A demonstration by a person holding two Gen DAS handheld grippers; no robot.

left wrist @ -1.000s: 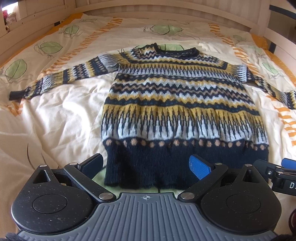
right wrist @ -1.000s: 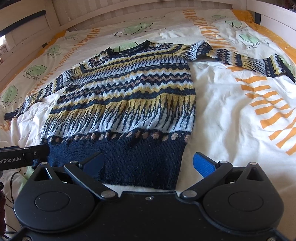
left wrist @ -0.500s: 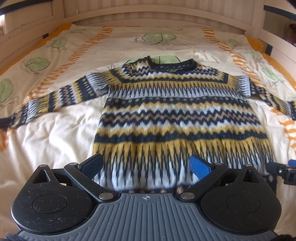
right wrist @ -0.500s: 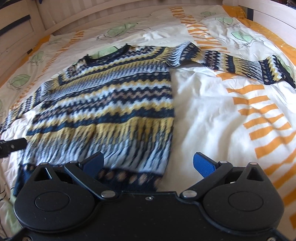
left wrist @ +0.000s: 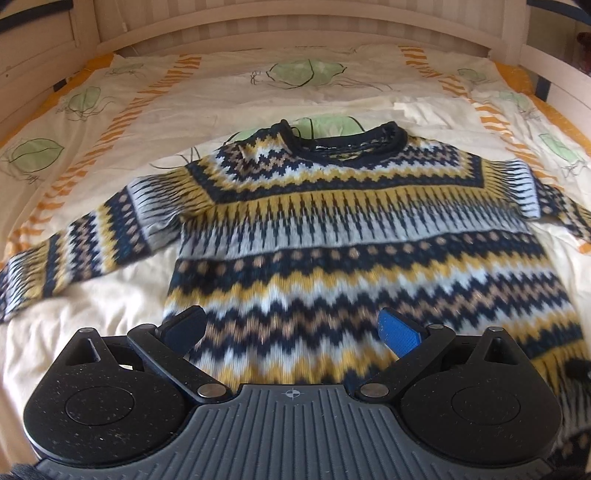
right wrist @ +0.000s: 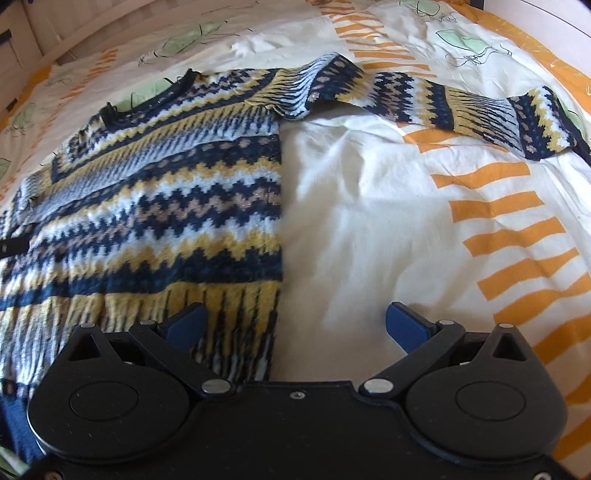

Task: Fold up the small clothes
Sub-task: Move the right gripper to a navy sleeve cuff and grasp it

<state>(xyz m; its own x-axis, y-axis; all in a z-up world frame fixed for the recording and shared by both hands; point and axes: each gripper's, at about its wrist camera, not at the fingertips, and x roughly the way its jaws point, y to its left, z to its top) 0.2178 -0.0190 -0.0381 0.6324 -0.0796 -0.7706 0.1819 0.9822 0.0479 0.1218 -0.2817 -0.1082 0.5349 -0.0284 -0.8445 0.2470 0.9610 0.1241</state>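
Observation:
A knitted sweater in navy, yellow, white and tan zigzag bands lies flat on the bed, front up, neck away from me, both sleeves spread out. My left gripper is open and empty, over the sweater's middle. My right gripper is open and empty, over the sweater's right side edge. The right sleeve stretches away to the right. The left sleeve stretches to the left. The hem is hidden under the grippers.
The bed has a cream cover with orange stripes and green leaf prints. A pale wooden headboard runs along the far end, with wooden side rails on the right.
Both grippers have moved forward over the sweater, from its hem toward its chest. Both stayed open. The sweater has not moved.

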